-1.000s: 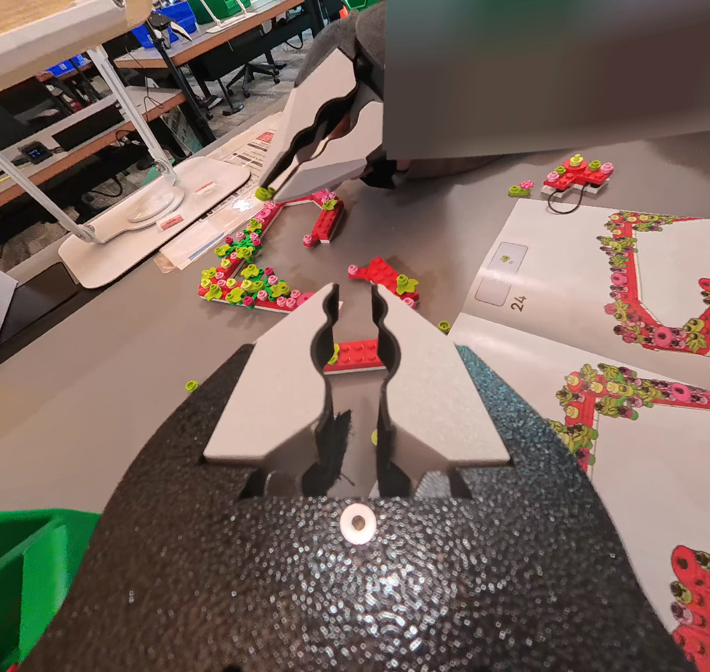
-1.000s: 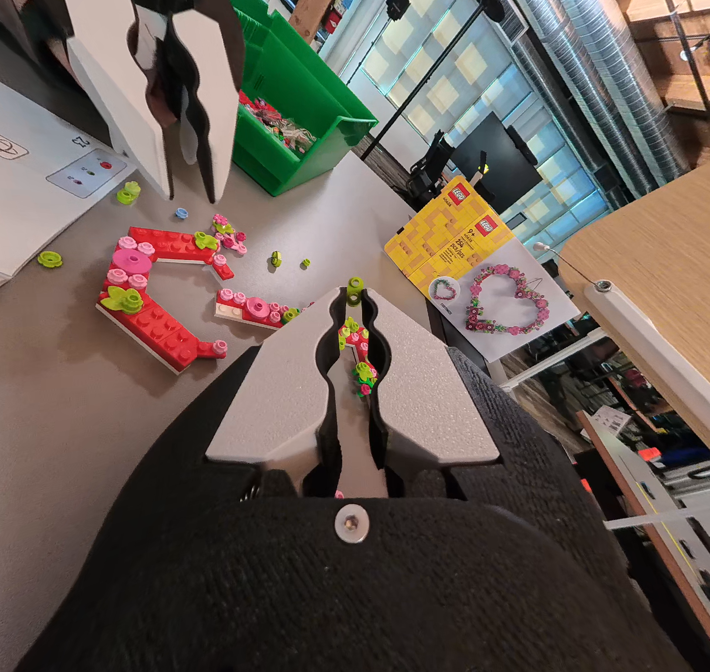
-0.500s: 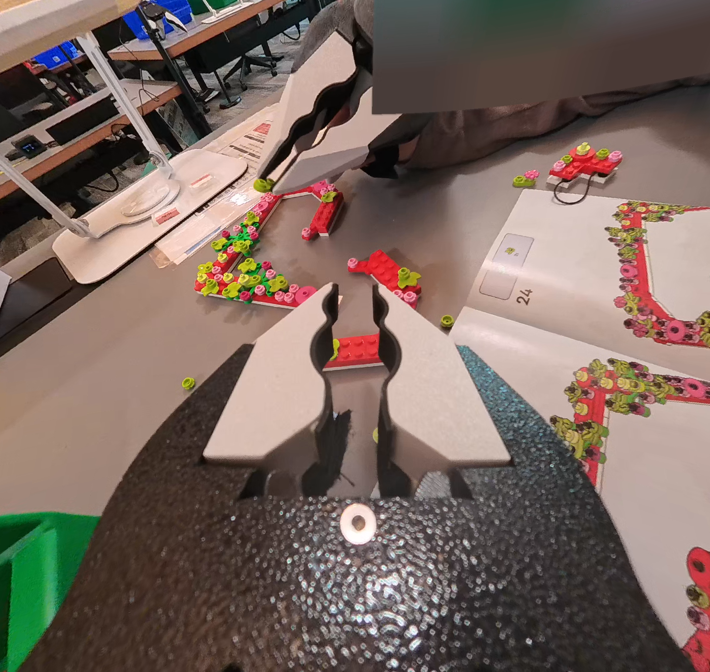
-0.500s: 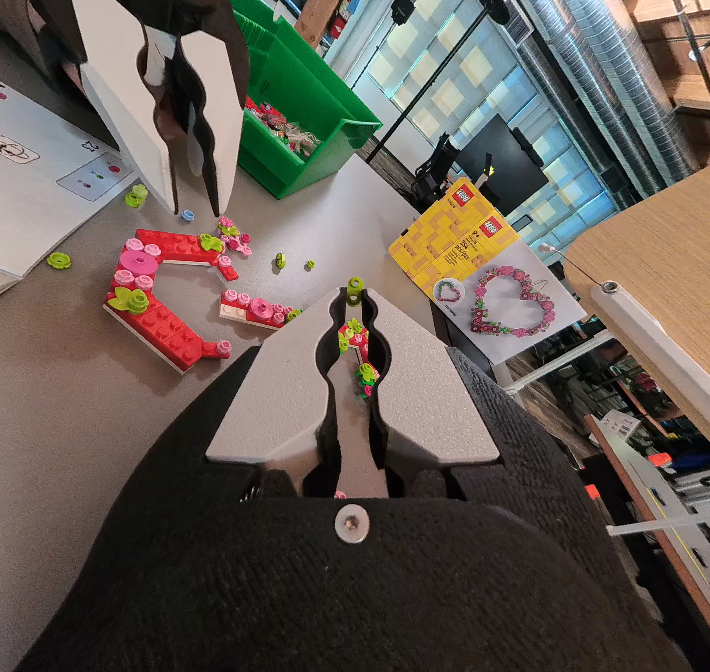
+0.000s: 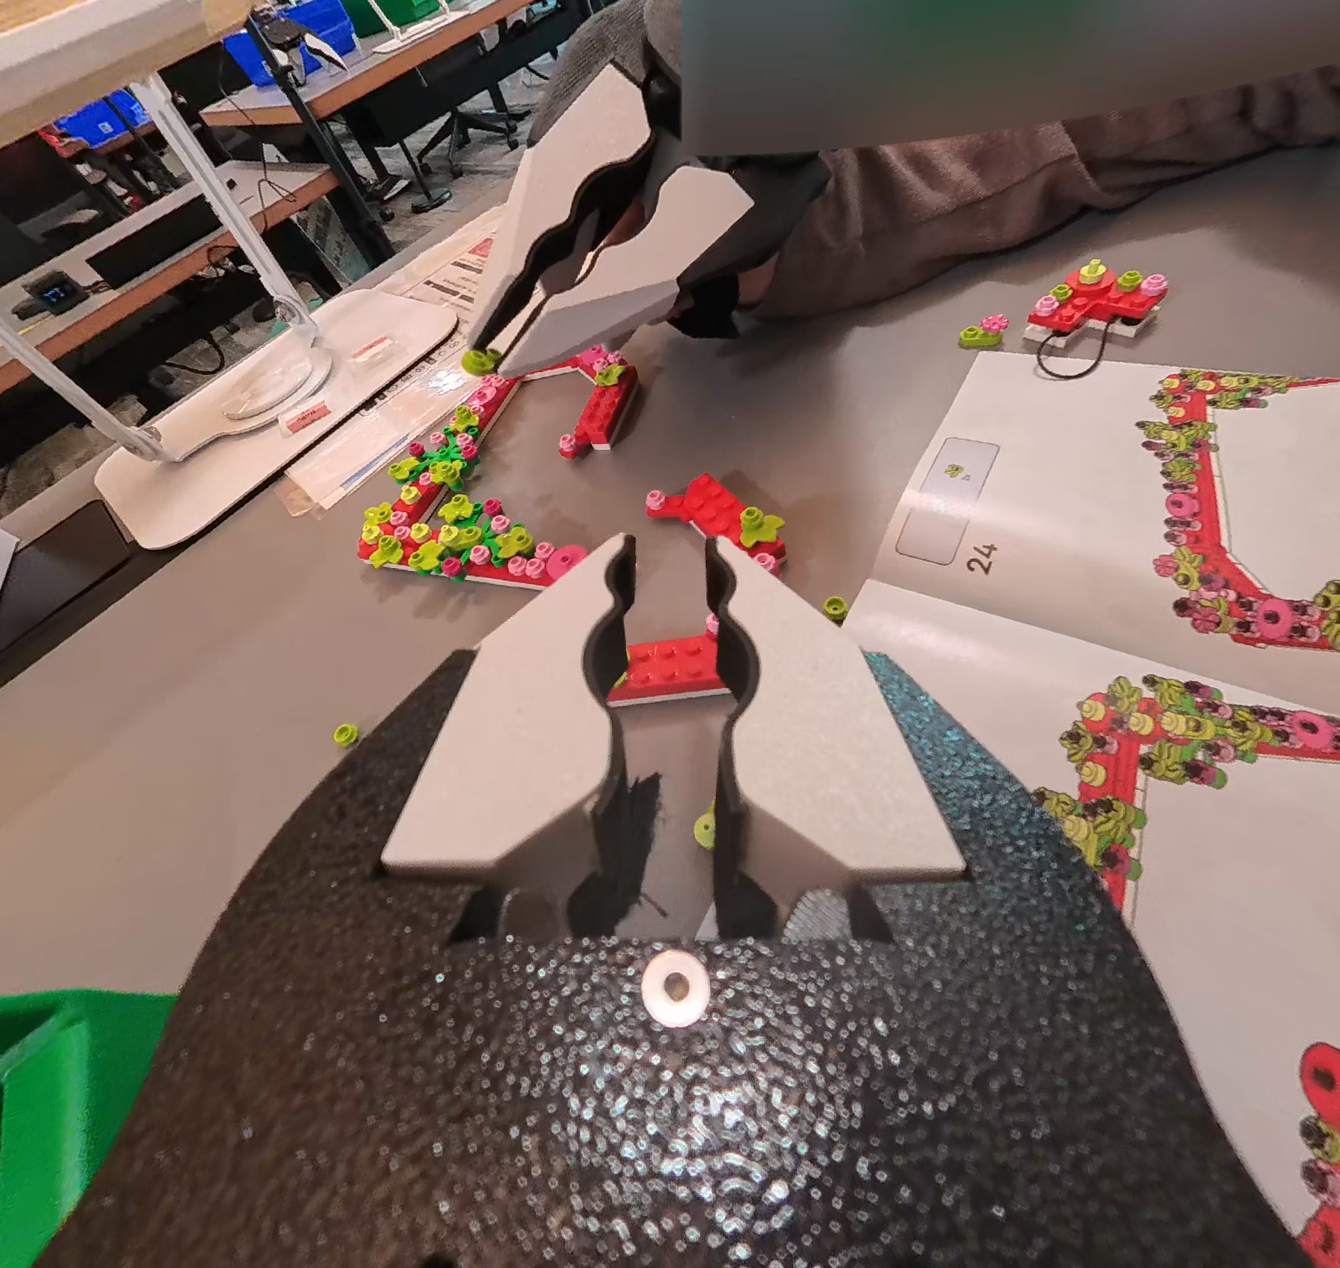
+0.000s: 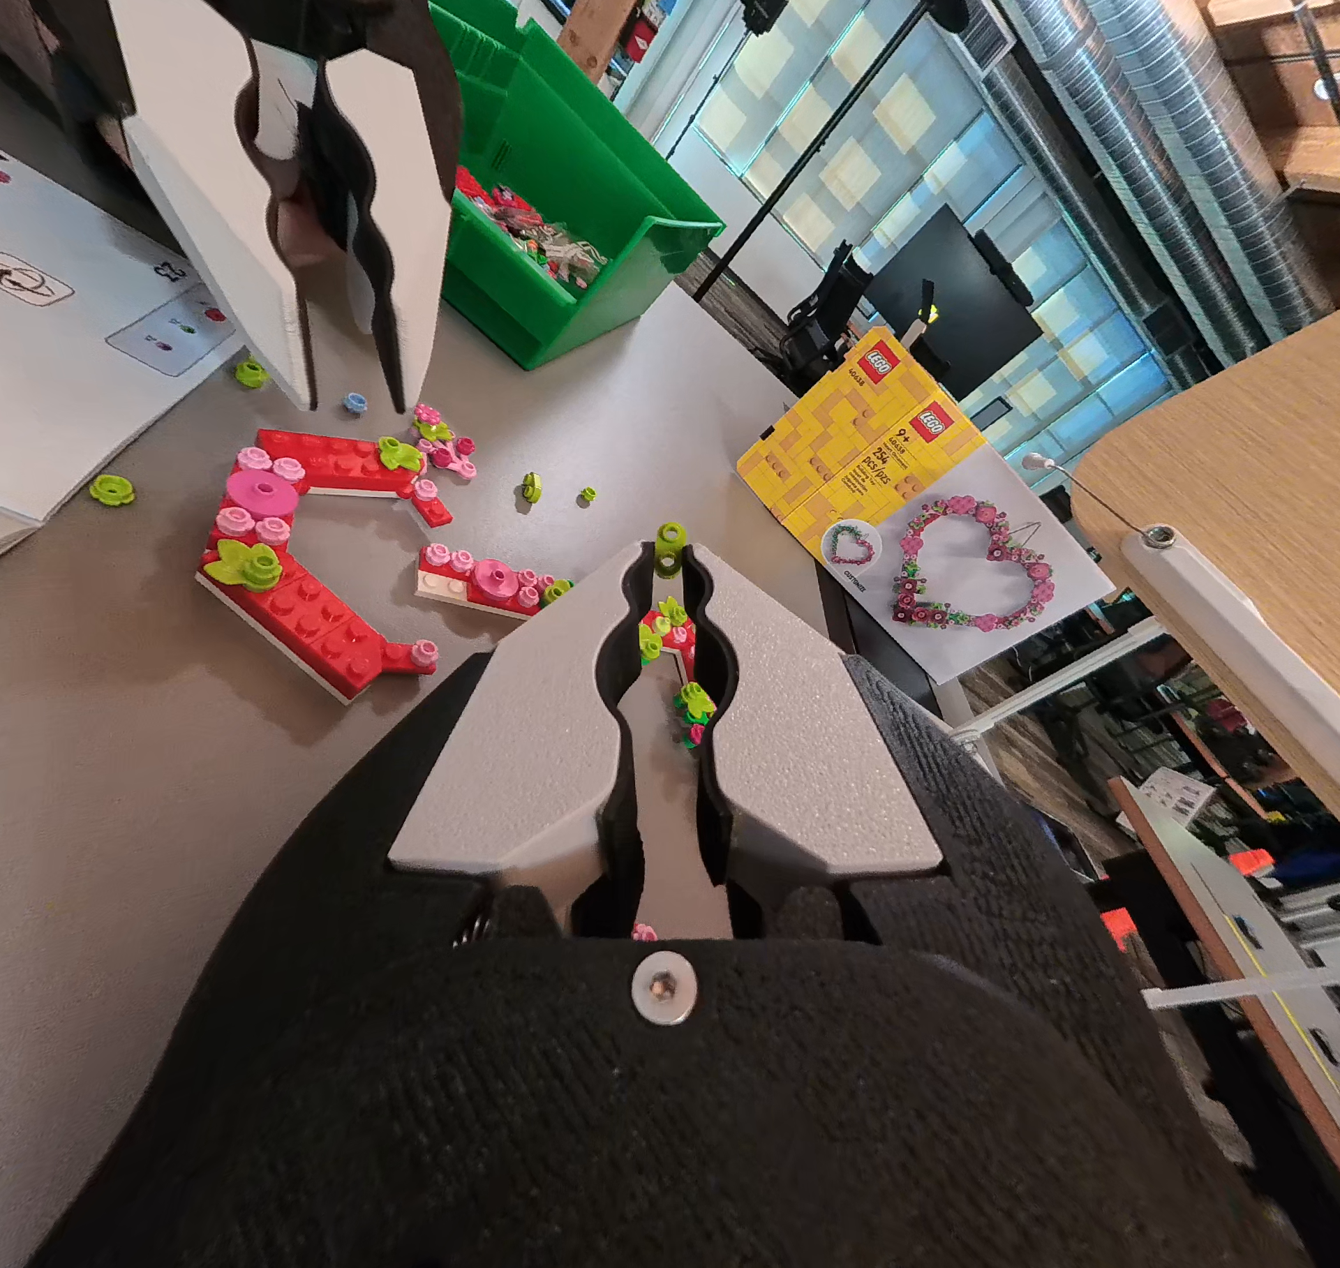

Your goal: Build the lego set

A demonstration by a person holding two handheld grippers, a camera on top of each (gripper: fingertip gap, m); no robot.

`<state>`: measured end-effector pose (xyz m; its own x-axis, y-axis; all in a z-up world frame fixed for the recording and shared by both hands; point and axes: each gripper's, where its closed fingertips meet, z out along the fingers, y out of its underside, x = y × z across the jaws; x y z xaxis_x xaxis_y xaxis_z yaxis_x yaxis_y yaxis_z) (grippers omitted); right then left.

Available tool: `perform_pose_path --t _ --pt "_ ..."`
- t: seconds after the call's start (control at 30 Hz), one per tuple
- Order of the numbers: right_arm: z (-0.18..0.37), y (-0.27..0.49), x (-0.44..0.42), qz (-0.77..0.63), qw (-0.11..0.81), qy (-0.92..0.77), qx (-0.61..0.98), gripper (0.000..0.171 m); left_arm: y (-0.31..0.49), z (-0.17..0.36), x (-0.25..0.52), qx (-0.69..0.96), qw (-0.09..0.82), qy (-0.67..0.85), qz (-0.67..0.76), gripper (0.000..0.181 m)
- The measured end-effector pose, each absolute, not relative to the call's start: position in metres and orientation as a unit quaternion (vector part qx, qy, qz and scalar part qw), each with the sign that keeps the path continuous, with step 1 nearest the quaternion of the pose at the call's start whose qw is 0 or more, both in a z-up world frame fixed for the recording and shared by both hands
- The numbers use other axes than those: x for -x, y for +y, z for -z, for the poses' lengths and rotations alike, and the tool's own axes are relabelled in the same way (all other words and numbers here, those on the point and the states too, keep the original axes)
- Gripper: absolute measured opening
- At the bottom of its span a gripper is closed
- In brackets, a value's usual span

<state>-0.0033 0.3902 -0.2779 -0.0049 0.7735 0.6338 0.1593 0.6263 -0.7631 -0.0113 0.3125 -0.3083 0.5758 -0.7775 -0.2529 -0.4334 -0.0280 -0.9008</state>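
Note:
My right gripper (image 6: pixel 668 552) is shut on a small lime green round piece (image 6: pixel 668 548) at its tips. In the left wrist view the right gripper (image 5: pixel 500 356) holds this lime piece (image 5: pixel 480 361) just above the far end of a red section with pink flowers (image 5: pixel 602 399). My left gripper (image 5: pixel 671 544) is open and empty, hovering over a bare red plate (image 5: pixel 671 664). A flower-covered red section (image 5: pixel 449 523) lies to its left. In the right wrist view the left gripper (image 6: pixel 355 392) hangs open above a red C-shaped section (image 6: pixel 304 610).
An open instruction booklet (image 5: pixel 1088 508) lies on the right. A small red assembly with a string (image 5: pixel 1095 298) sits beyond it. A green parts bin (image 6: pixel 565 233), a yellow set box (image 6: pixel 870 450), a lamp base (image 5: pixel 275 392) and loose lime studs (image 6: pixel 111 488) surround the work area. The tips of one gripper are about 9 cm away from the tips of the other. My right tips are about 11 cm from the bare red plate (image 5: pixel 671 664), my left tips only 4 cm. It turns up in the right wrist view (image 6: pixel 331 449) as well.
Both grippers have drifted only slightly. The right gripper still holds the lime piece near the far red section. The left gripper stays open.

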Motion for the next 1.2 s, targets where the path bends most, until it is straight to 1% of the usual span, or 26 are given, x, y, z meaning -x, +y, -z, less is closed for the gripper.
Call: perform_pose_path --t 0.77,0.8,0.83,0.87,0.9,0.93,0.97,1.1,1.2 --pt "0.280 0.389 0.004 -0.256 0.602 -0.668 0.354 0.005 0.312 0.314 0.012 0.704 0.534 0.444 0.149 0.018" --pt "0.280 0.389 0.004 -0.257 0.602 -0.668 0.354 0.005 0.311 0.314 0.011 0.704 0.531 0.446 0.152 0.021" --pt "0.280 0.388 0.004 -0.258 0.602 -0.668 0.354 0.005 0.308 0.315 0.009 0.703 0.524 0.453 0.161 0.030" --pt "0.280 0.388 0.004 -0.259 0.601 -0.668 0.354 0.005 0.303 0.317 0.005 0.700 0.511 0.467 0.174 0.046" --pt "0.280 0.388 0.004 -0.260 0.600 -0.669 0.354 0.005 0.299 0.320 0.002 0.701 0.498 0.480 0.174 0.058" --pt "0.281 0.387 0.004 -0.263 0.597 -0.671 0.353 0.005 0.297 0.323 0.001 0.702 0.489 0.492 0.162 0.063" --pt "0.282 0.385 0.005 -0.267 0.593 -0.674 0.352 0.005 0.296 0.325 0.001 0.700 0.485 0.504 0.147 0.063" --pt "0.286 0.374 0.006 -0.290 0.568 -0.693 0.336 0.005 0.300 0.327 -0.001 0.701 0.487 0.510 0.103 0.040" --pt "0.295 0.360 0.008 -0.323 0.521 -0.722 0.321 0.005 0.304 0.331 -0.005 0.707 0.477 0.510 0.110 0.036"
